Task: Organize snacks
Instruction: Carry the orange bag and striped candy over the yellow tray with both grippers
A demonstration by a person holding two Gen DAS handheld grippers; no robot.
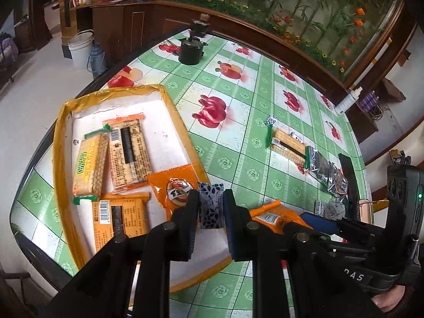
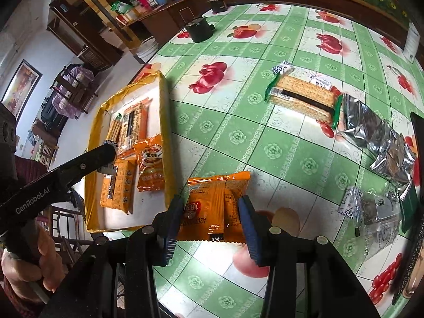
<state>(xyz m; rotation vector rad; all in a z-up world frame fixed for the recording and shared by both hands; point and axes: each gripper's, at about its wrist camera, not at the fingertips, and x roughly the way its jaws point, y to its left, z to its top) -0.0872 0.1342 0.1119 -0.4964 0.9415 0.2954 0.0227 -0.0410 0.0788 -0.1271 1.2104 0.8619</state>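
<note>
Left gripper (image 1: 211, 204): pads pinched hard on small blue-and-white leaf-patterned wrapped sweet (image 1: 210, 204), held by its sides, clear of the tray floor, above near right part of shallow white tray with yellow taped rim (image 1: 61, 143). Sweet judged light, fairly firm inside a crinkly film; narrow grip across the middle looks adequate, twisted ends too floppy to hold.

Right gripper (image 2: 211, 218): blue ribbed pads closed on both side edges of flat orange foil snack packet (image 2: 216, 206), packet upright-ish between them, just right of the tray, over the green-checked fruit-print plastic tablecloth (image 2: 278, 148). Packet judged light, soft, slippery film; contents probably crushable, so side-seam hold preferable to squeezing the belly. Slight bowing of the film visible.

In the tray: clear-wrapped yellow cracker pack with green ends (image 1: 88, 169), two orange-edged biscuit packs label side up (image 1: 129, 153) (image 1: 122, 214), one orange sachet with round logo (image 1: 176, 188). All flat, stackable.

Well right of the tray, on the cloth: second green-ended cracker pack (image 2: 302, 96) (stiff but breakable; take by long edges), crumpled silver foil bag (image 2: 376, 143) touching its end, clear plastic packet (image 2: 371, 212) nearer. Far beyond tray: dark round pot (image 1: 190, 50).
</note>
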